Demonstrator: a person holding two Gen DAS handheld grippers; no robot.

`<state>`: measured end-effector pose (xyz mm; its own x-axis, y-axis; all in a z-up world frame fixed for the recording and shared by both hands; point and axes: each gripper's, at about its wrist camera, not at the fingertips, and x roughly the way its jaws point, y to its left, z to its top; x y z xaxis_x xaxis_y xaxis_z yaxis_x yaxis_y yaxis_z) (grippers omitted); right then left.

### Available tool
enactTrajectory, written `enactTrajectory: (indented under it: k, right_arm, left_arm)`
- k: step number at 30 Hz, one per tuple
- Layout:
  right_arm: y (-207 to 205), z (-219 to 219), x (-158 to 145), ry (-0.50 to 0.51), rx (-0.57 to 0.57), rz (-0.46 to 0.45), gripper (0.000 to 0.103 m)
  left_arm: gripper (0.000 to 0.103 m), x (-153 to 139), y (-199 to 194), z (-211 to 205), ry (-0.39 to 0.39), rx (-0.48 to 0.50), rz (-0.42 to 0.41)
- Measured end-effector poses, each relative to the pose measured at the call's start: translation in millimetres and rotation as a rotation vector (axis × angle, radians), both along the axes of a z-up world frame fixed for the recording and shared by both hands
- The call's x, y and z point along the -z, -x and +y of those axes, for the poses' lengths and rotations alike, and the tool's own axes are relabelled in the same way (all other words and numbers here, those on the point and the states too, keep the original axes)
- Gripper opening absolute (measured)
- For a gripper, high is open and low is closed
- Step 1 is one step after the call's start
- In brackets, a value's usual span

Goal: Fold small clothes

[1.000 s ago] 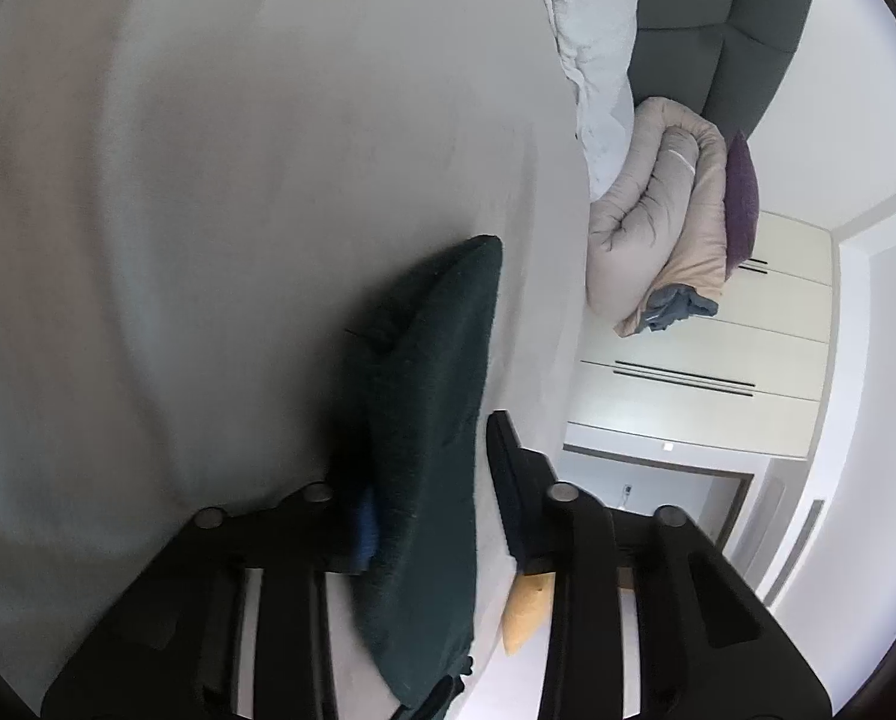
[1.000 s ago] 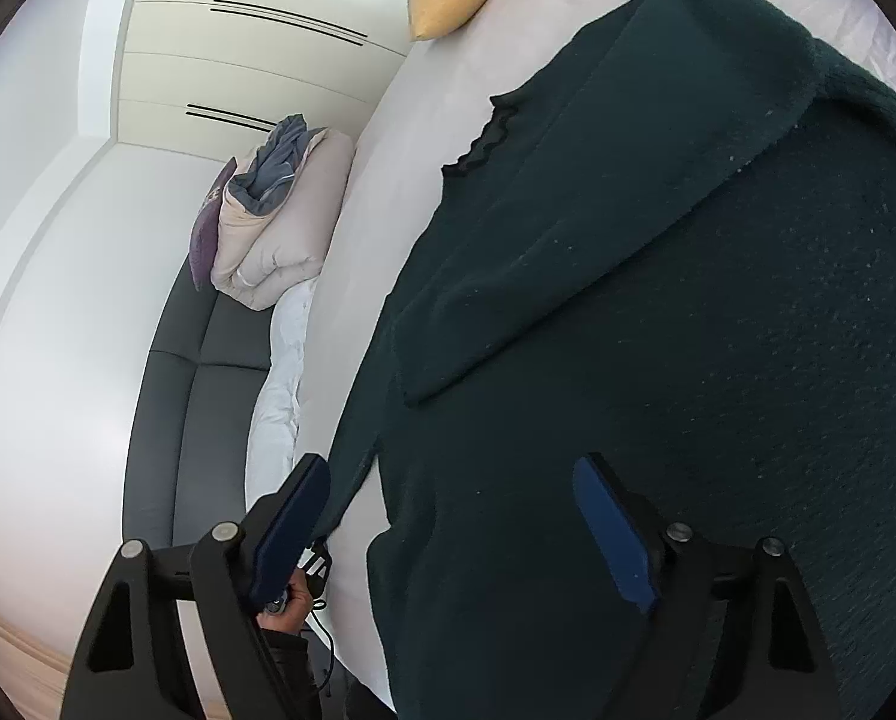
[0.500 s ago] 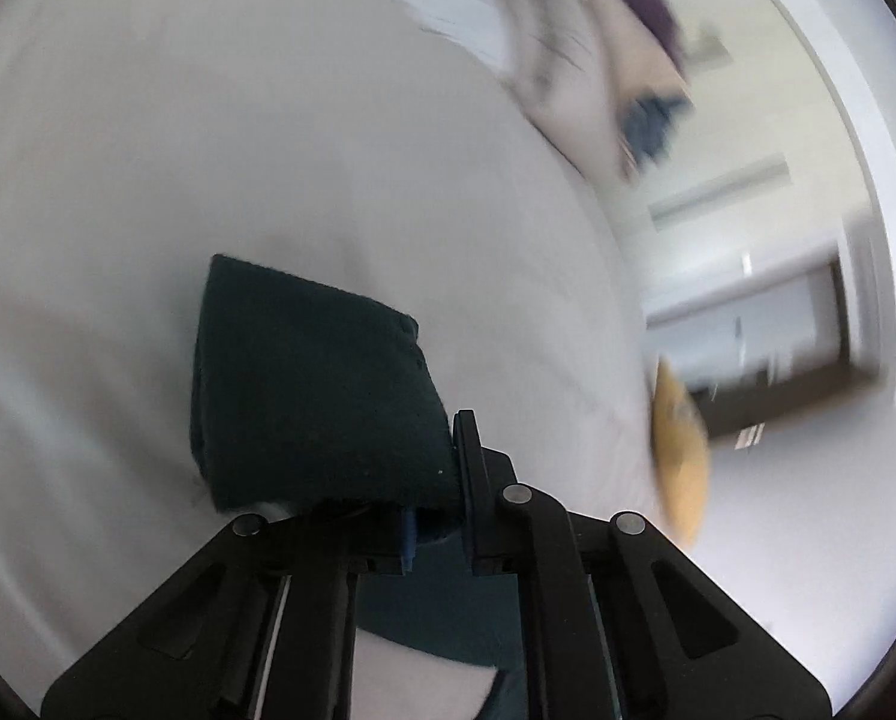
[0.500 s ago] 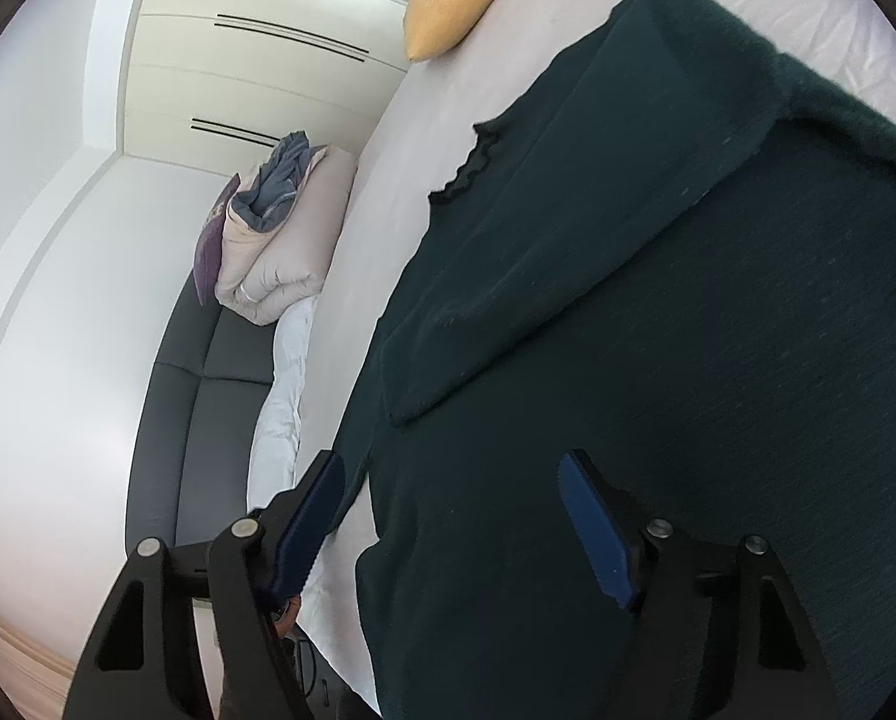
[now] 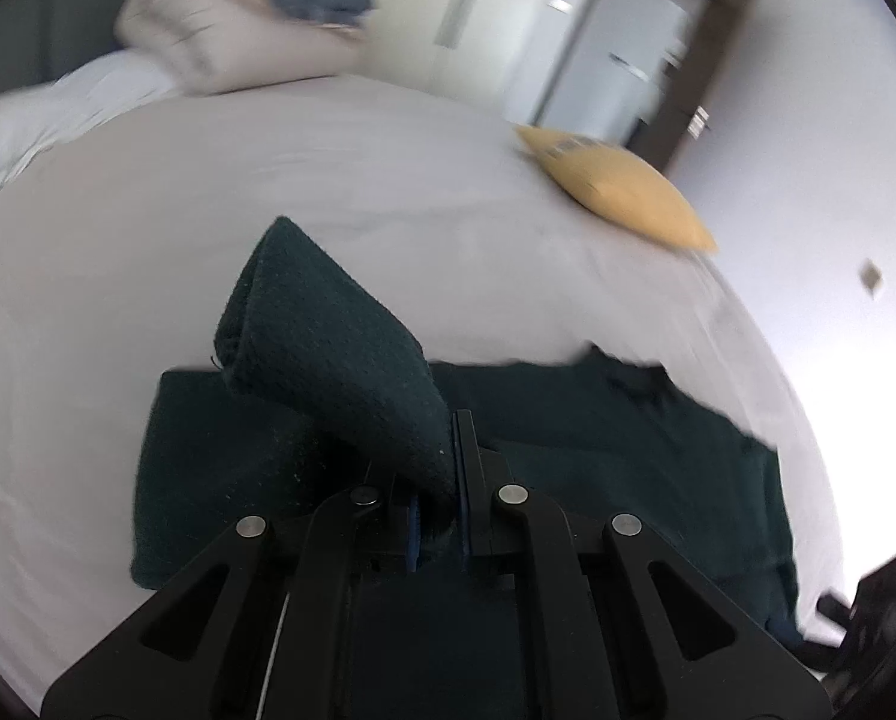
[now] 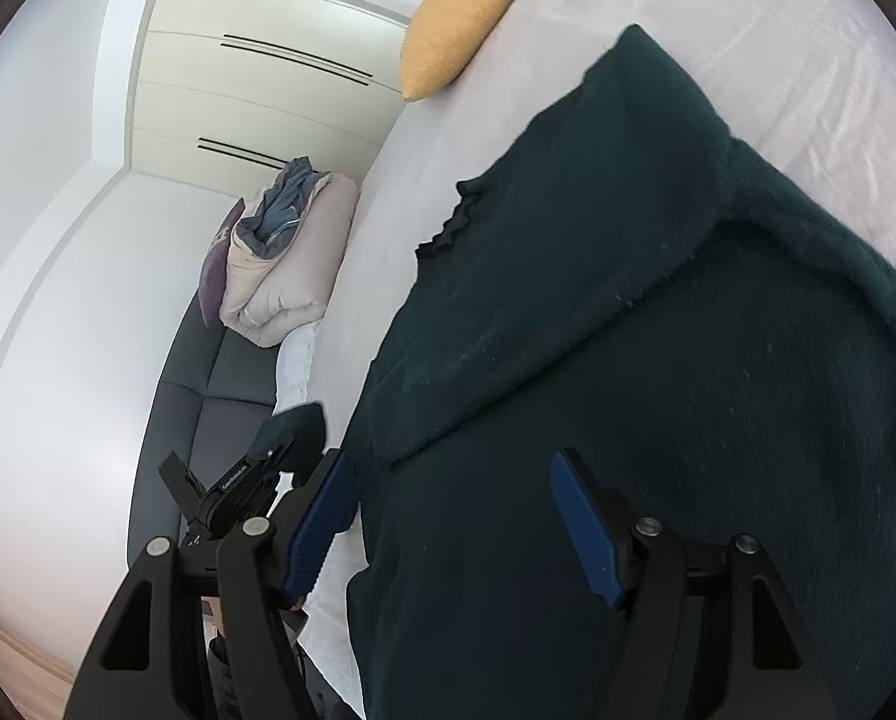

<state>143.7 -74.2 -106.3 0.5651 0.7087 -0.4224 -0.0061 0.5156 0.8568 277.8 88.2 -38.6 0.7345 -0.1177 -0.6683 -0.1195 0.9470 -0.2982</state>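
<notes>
Left wrist view shows the left claw clenched on a fold of the dark green knit sweater, which rises from its pads in a thick doubled flap. Beyond it, the garment's remaining fabric lies flat on the white bed, spreading toward the right edge. A yellow cushion sits at the far right of the mattress, and a rolled beige duvet lies at the far left, blurred.

In the right wrist view, the right claw hovers released above the sweater's near part, its blue pads apart and just narrowing, gripping nothing. The left claw shows at the bed's left edge.
</notes>
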Motion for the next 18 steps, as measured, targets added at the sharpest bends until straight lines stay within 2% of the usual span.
enactTrajectory:
  k: [5,11,15,18]
  right_arm:
    - [-20,13,-13,0.035,-0.064,-0.032,0.072]
    - [-59,45,-29,0.08,-0.15,-0.064,0.072]
    - [-90,64,-22,0.055,-0.217,-0.003,0.073]
    - [-111,77,-18,0.03,-0.273,0.02,0.077]
  left_arm:
    - [0.008,10,9,-64,-0.127,0.106,-0.003]
    - [0.008,36,15,-141,-0.401,0.246,-0.021]
    - [0.008,60,27,-181,-0.585,0.327,-0.05]
    - [0.008,76,28,-188,-0.657,0.366,-0.061]
